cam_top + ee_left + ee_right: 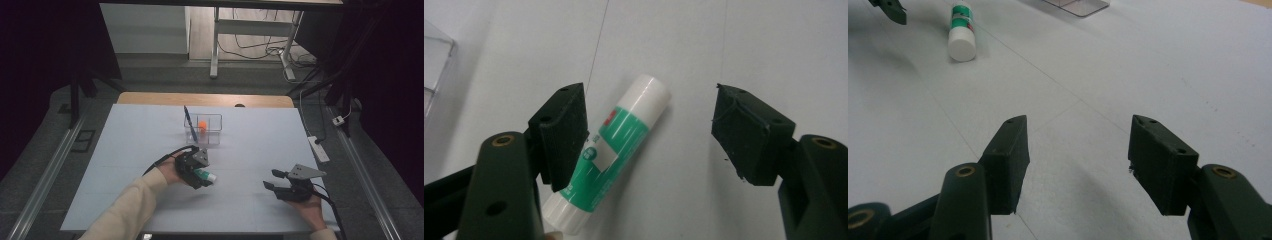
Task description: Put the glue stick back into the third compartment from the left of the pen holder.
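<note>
Nearest the high camera, at about five o'clock on the white desk (250, 145), the right gripper (270, 179) rests in a person's hand with its fingers (1008, 155) spread wide and nothing between them; bare desk surface shows in the gap in the right gripper view.

Farther in, at roughly seven o'clock from the desk's centre, the left gripper (200, 176) is held by the other hand, a cream sleeve (127, 210) trailing back toward the bottom edge. Its fingers (566, 132) stand apart over a glue stick (606, 150), which lies flat on the desk. In the left gripper view the green-and-white tube runs on a slant from seven o'clock to one o'clock, white cap at the far end. The left finger overlaps the tube's side in that view, though whether it touches cannot be told; the right finger stands well clear, with open desk between it and the tube. Nothing is pinched.

Beyond both grippers, toward twelve o'clock, a clear plastic organiser (205, 131) sits on the desk. A dark blue pen (190, 122) leans upright in its left compartment, and a small orange object (202, 125) lies inside beside it.
</note>
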`<action>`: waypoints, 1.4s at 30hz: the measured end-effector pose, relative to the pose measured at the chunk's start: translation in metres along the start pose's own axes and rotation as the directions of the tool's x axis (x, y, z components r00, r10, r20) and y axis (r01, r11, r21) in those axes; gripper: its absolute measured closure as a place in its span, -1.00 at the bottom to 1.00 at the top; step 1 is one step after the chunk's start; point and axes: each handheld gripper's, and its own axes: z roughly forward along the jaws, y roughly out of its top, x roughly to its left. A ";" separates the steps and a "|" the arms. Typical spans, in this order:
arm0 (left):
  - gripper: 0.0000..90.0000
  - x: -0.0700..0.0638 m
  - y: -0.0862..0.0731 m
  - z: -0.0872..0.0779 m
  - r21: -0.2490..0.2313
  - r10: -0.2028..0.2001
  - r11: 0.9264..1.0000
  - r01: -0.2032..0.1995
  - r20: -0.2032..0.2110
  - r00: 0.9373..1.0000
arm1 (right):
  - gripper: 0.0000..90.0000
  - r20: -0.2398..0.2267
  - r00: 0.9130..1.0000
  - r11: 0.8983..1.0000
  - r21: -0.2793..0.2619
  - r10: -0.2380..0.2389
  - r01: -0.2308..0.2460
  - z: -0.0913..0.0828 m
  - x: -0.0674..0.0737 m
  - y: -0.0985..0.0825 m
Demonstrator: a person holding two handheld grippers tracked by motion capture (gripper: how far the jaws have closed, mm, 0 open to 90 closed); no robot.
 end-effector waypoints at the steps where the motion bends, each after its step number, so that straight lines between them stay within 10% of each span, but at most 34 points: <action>1: -0.32 0.001 0.000 0.002 0.003 -0.003 1.000 0.003 0.000 1.000 | -0.09 -0.001 1.000 1.000 0.001 0.001 -0.001 0.000 0.000 0.000; 24: 0.04 0.006 0.003 0.028 0.084 0.095 0.992 -0.095 0.012 0.995 | -0.09 -0.003 1.000 1.000 0.019 0.005 -0.005 0.003 -0.001 -0.002; 42: 0.45 0.007 0.000 0.030 0.100 0.197 0.975 -0.197 0.012 0.980 | -0.09 -0.003 1.000 1.000 0.022 0.006 -0.006 0.003 -0.001 -0.002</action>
